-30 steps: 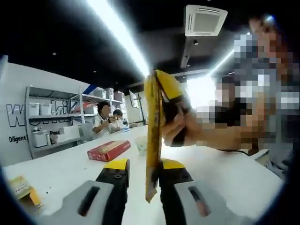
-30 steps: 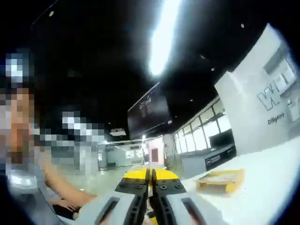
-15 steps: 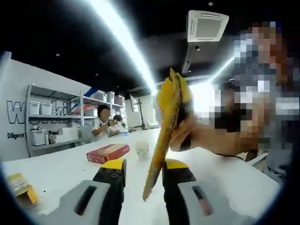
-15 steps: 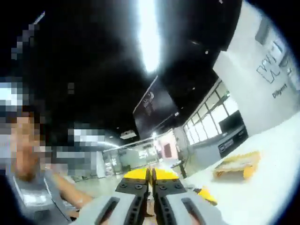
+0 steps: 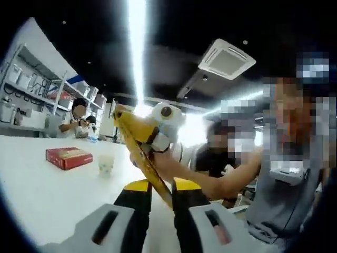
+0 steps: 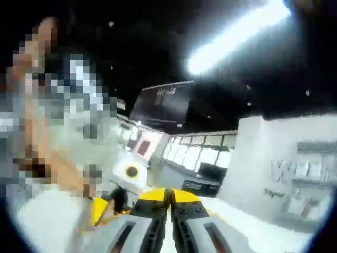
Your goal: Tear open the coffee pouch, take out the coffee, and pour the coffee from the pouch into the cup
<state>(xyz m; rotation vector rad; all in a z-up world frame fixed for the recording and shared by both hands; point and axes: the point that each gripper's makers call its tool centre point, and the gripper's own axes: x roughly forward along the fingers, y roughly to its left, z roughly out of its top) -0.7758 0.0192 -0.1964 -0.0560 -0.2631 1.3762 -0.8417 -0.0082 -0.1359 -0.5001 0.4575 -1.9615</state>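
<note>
While the left gripper (image 5: 159, 191) clamps the lower edge of the yellow coffee pouch (image 5: 138, 141) at frame centre, the right gripper (image 5: 158, 141) grasps its upper part. Right gripper view: jaws pressed together. At mid-left, the cup (image 5: 106, 164) stands beside a red box (image 5: 69, 157) on the white table (image 5: 37, 184).

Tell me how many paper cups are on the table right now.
1. A single small cup stands on the white table in the left gripper view, just right of the red box. More could be hidden behind the yellow pouch.
</note>
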